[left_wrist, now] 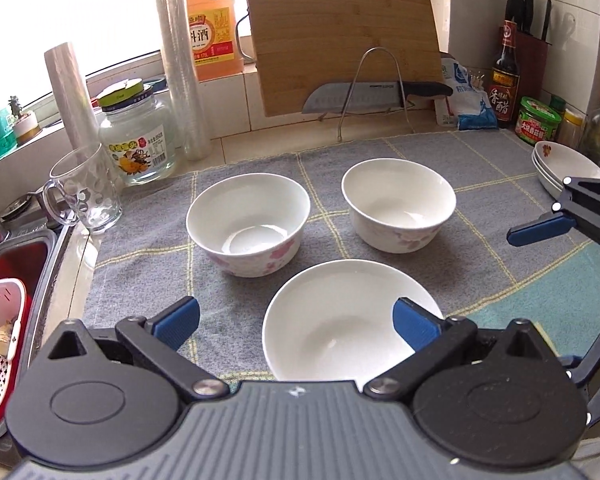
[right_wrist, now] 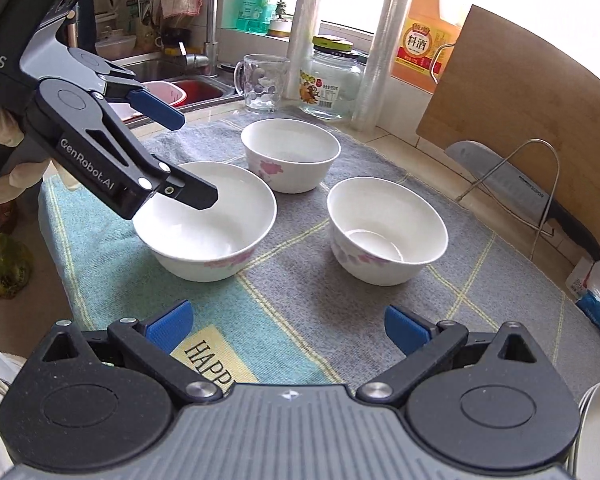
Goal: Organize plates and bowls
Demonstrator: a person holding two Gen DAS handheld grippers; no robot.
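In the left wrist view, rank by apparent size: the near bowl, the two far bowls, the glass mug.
1. Near bowl: widest, though its nearness to the camera inflates it.
2. Far left bowl and far right bowl: they look alike, so no ranking between them.
3. Glass mug: smallest.

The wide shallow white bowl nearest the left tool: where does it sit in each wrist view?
Left wrist view: the wide shallow white bowl sits low centre, just ahead of the open left tool.
Right wrist view: the same bowl sits left of centre, under the left tool's tip.
Shared landmark: the bamboo cutting board leaning at the back.
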